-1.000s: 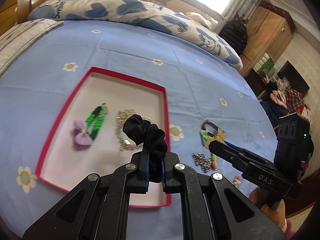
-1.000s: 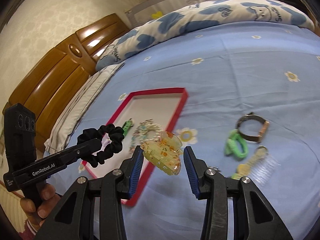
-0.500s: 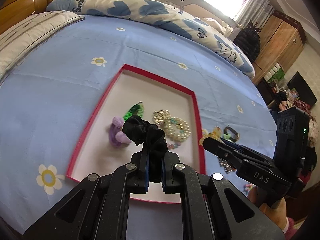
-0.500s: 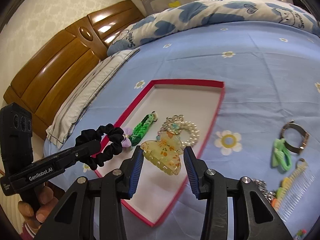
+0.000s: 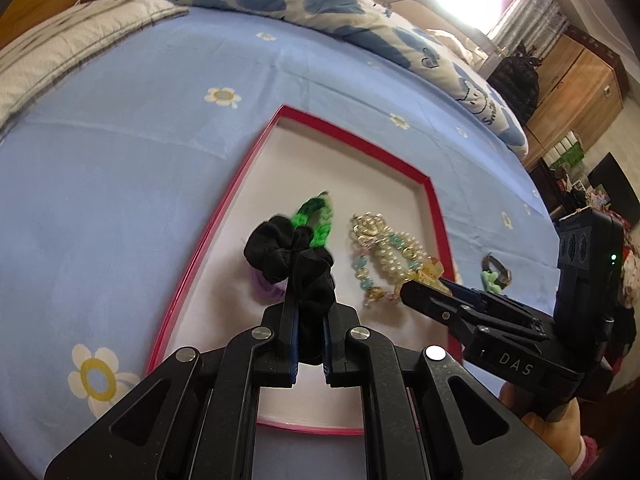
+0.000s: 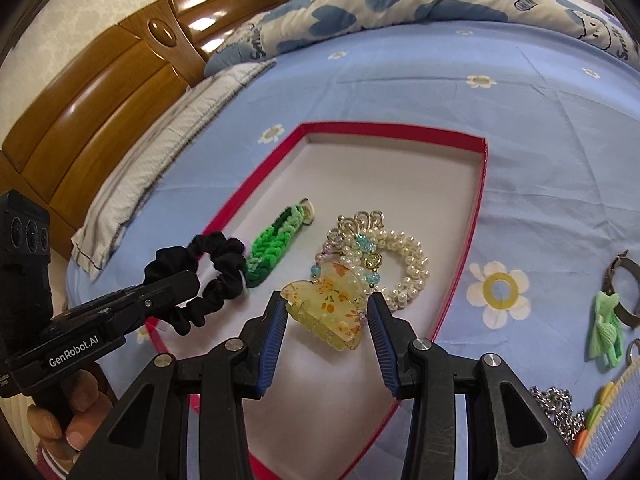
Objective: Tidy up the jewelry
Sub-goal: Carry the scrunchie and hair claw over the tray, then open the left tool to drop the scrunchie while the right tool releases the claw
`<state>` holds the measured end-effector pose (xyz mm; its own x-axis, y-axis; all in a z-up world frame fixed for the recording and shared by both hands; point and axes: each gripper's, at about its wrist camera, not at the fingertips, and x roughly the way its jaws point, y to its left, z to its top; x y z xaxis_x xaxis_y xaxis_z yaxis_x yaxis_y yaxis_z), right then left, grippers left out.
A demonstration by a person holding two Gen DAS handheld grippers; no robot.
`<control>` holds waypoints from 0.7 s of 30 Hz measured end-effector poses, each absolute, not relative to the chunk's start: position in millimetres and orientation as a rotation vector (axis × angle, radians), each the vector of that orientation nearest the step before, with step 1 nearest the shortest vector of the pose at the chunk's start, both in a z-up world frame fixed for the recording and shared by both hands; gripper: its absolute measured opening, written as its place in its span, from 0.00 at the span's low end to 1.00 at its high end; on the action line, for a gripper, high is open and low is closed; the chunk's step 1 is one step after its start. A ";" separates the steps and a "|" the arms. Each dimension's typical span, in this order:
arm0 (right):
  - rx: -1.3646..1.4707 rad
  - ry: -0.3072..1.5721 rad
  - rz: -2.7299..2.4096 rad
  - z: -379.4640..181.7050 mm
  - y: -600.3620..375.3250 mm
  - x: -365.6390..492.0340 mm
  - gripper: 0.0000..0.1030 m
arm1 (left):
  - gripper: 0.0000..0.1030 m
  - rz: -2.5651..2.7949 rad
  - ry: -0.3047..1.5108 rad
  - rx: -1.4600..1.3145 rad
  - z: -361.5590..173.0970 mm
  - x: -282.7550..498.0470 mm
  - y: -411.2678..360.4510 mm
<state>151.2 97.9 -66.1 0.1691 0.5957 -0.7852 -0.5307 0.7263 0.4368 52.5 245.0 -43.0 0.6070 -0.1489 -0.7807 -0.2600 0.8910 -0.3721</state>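
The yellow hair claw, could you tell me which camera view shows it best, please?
The right wrist view: the yellow hair claw fills the centre, gripped by the right gripper. The left wrist view shows only its tip.

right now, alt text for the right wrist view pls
The right claw grips a yellow floral hair clip above a red-rimmed tray on a blue bedsheet. The left claw holds a black scrunchie beside a green braided piece and pearl bracelet.

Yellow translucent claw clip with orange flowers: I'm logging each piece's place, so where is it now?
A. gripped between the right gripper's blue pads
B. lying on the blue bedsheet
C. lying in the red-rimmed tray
A: the yellow claw clip sits clamped in the right gripper, above the red-rimmed tray.
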 end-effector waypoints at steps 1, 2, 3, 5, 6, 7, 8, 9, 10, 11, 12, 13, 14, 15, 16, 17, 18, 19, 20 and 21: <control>0.063 1.155 0.799 -68.6 99.0 151.8 0.41 | 0.07 0.073 0.932 -0.485 -45.7 52.8 245.8; 0.059 1.158 0.796 -69.9 99.8 152.2 0.41 | 0.07 0.076 0.938 -0.488 -48.8 52.7 246.6; 0.053 1.161 0.794 -71.7 100.7 152.5 0.41 | 0.07 0.080 0.947 -0.493 -52.3 52.8 247.9; 0.047 1.160 0.794 -72.7 102.0 152.1 0.41 | 0.07 0.090 0.963 -0.501 -58.4 52.8 250.2; 0.042 1.160 0.795 -72.7 103.1 152.4 0.42 | 0.07 0.091 0.970 -0.504 -60.5 53.0 251.1; 0.038 1.160 0.796 -72.5 103.5 152.6 0.42 | 0.07 0.092 0.975 -0.505 -61.7 52.8 251.4; 0.035 1.161 0.797 -72.6 103.9 152.5 0.42 | 0.08 0.095 0.978 -0.505 -62.1 53.0 251.2; 0.033 1.163 0.798 -72.8 104.2 152.6 0.44 | 0.08 0.099 0.980 -0.502 -62.4 52.8 251.2; 0.032 1.163 0.798 -73.0 104.1 152.7 0.44 | 0.08 0.101 0.981 -0.500 -62.3 52.7 250.9; 0.031 1.162 0.798 -72.8 104.1 153.0 0.44 | 0.09 0.104 0.983 -0.498 -62.2 52.6 250.4; 0.030 1.162 0.798 -72.8 104.1 152.9 0.44 | 0.10 0.106 0.985 -0.495 -61.9 52.7 249.3; 0.029 1.163 0.798 -73.1 104.4 153.5 0.44 | 0.10 0.107 0.985 -0.492 -61.5 52.9 248.1; 0.027 1.162 0.798 -73.2 104.5 153.7 0.44 | 0.10 0.108 0.986 -0.488 -61.3 53.3 247.5; 0.025 1.162 0.797 -73.3 104.5 153.7 0.44 | 0.12 0.109 0.988 -0.483 -60.9 53.3 246.5; 0.023 1.163 0.797 -73.4 104.7 153.7 0.44 | 0.15 0.108 0.989 -0.479 -60.4 53.2 245.5; 0.022 1.164 0.797 -73.1 106.2 153.8 0.44 | 0.21 0.108 0.992 -0.474 -59.8 53.1 244.3; 0.024 1.166 0.798 -73.0 106.7 153.8 0.44 | 0.23 0.110 0.992 -0.468 -59.0 53.1 243.5; 0.029 1.168 0.800 -73.0 106.3 153.9 0.44 | 0.26 0.113 0.991 -0.461 -58.2 53.3 242.6; 0.033 1.169 0.801 -72.8 106.1 153.9 0.44 | 0.26 0.116 0.991 -0.455 -57.5 53.0 241.8; 0.039 1.172 0.803 -72.7 105.2 154.0 0.44 | 0.26 0.117 0.993 -0.452 -57.1 52.8 241.2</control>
<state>154.0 105.2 -72.7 0.1503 0.5779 -0.8022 -0.5393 0.7280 0.4234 52.8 241.2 -57.1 0.5480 -0.1081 -0.8295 -0.2980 0.9013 -0.3143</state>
